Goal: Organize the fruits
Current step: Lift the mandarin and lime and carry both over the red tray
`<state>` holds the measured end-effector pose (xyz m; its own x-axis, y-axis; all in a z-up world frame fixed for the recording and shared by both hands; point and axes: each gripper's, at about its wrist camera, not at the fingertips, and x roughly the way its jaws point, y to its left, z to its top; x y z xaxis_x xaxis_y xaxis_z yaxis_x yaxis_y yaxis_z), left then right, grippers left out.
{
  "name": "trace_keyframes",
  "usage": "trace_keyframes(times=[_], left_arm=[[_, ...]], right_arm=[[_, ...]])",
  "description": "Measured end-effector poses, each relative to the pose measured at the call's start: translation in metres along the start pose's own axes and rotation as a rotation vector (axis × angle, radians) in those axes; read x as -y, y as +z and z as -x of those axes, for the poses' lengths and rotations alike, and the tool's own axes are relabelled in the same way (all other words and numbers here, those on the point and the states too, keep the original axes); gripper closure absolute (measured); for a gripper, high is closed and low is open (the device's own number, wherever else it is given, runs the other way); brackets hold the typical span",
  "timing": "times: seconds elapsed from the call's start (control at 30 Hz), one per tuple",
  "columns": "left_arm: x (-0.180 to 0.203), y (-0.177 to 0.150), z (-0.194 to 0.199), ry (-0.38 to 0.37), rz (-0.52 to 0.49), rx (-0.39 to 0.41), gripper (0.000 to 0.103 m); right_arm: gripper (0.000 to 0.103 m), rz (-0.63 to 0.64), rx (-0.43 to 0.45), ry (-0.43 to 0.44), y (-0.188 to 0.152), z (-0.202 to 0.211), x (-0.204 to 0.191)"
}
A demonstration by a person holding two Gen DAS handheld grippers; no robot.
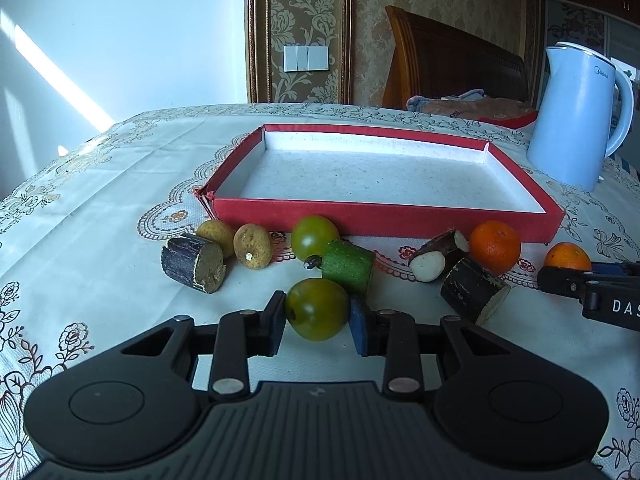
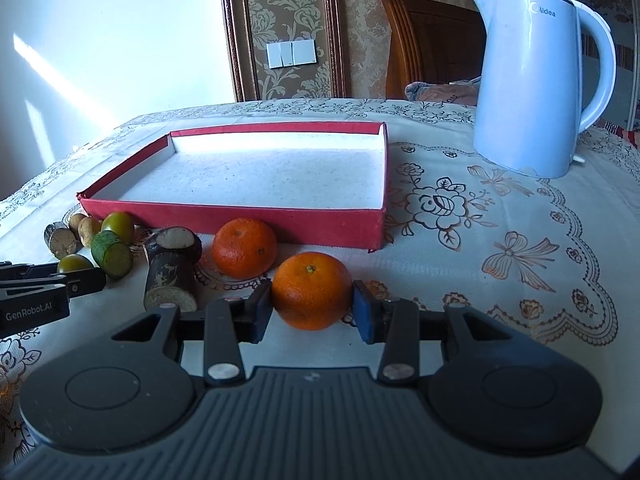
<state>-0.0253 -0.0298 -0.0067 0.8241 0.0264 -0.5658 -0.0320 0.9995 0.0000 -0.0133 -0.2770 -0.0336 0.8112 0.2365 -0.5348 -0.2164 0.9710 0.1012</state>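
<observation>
Your left fingers are clamped on a round green tomato, the dark pad on one flank and the blue pad on the other, low over the bench with its white embroidered cloth. Your right fingers are clamped the same way on a round orange tangerine.

From the left wrist view, a green cut cucumber chunk lies just beyond the held tomato at 12 o'clock, with a second green tomato touching it behind. At 10 o'clock sits a dark-skinned cane stub with a tan cut face, and two small tan round fruits lie just beside it. At 2 o'clock lie two more dark cane pieces, the farther one showing white flesh, and a second tangerine is beside them.

Farther out at 12 o'clock is the shallow red cardboard tray with a white floor; every fruit is outside it, near its front wall. At 2 o'clock, past the tray, a pale blue electric kettle stands upright.
</observation>
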Motion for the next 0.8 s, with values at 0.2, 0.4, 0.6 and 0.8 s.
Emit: trace_keyframes(times=[0.2, 0.4, 0.6, 0.8], left_arm=[[-0.005, 0.004, 0.007, -0.001, 0.018, 0.028, 0.071], [-0.006, 0.020, 0.014, 0.002, 0.021, 0.071, 0.071], [-0.001, 0.056, 0.009, -0.010, 0.012, 0.119, 0.071], [0.005, 0.092, -0.036, -0.026, 0.039, 0.078, 0.071]], right_arm=[[0.063, 0.001, 0.033, 0.029, 0.007, 0.007, -0.009], [0.063, 0.013, 0.069, 0.050, 0.025, 0.011, -0.019], [0.063, 0.015, 0.088, 0.059, 0.047, 0.005, -0.026], [0.063, 0.035, 0.060, 0.051, 0.065, -0.026, -0.030]])
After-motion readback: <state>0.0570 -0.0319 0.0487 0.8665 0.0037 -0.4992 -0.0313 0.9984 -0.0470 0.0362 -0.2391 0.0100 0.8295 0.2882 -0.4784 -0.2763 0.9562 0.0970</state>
